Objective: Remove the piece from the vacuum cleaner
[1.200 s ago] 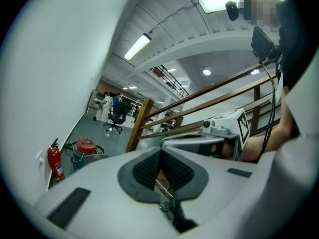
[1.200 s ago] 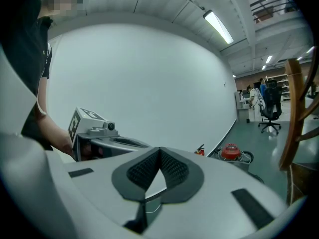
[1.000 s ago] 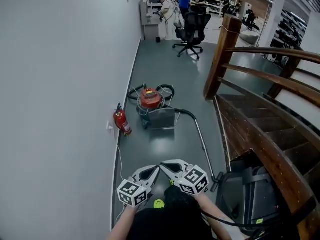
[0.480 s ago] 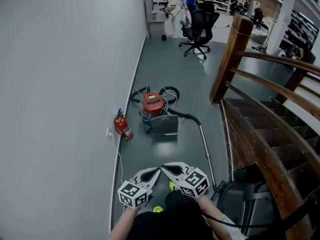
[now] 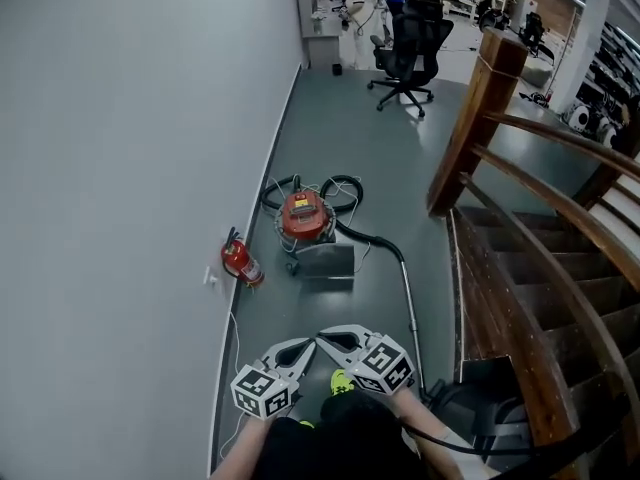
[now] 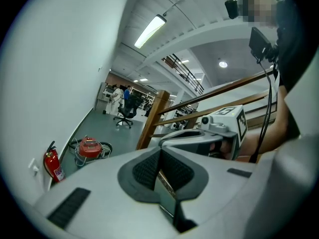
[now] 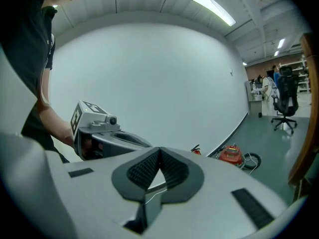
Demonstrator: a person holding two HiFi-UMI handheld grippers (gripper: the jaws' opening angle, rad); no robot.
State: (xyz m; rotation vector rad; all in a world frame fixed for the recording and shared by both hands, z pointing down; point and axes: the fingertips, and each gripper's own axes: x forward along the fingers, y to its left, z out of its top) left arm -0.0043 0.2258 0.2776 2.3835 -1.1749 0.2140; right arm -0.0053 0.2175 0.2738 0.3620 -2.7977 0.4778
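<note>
Vacuum cleaner (image 5: 305,215): far ahead of your jaws, parts too small to tell.
Wand (image 5: 407,298): lower end lost in clutter right of your jaws.
Forearms (image 5: 430,431): cut off behind your jaws.

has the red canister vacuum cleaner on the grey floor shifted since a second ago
No. The red canister vacuum cleaner keeps its spot just right of the red fire extinguisher by the white wall; only the camera has advanced.

A grey floor (image 5: 360,138) runs down a corridor. A white wall (image 5: 120,168) fills the 9 o'clock side, and a red fire extinguisher (image 5: 240,261) stands at its foot at 8 o'clock. A black office chair (image 5: 408,53) stands at 12 o'clock. A wooden staircase (image 5: 525,293) with a thick newel post (image 5: 470,128) occupies 3 to 5 o'clock.
</note>
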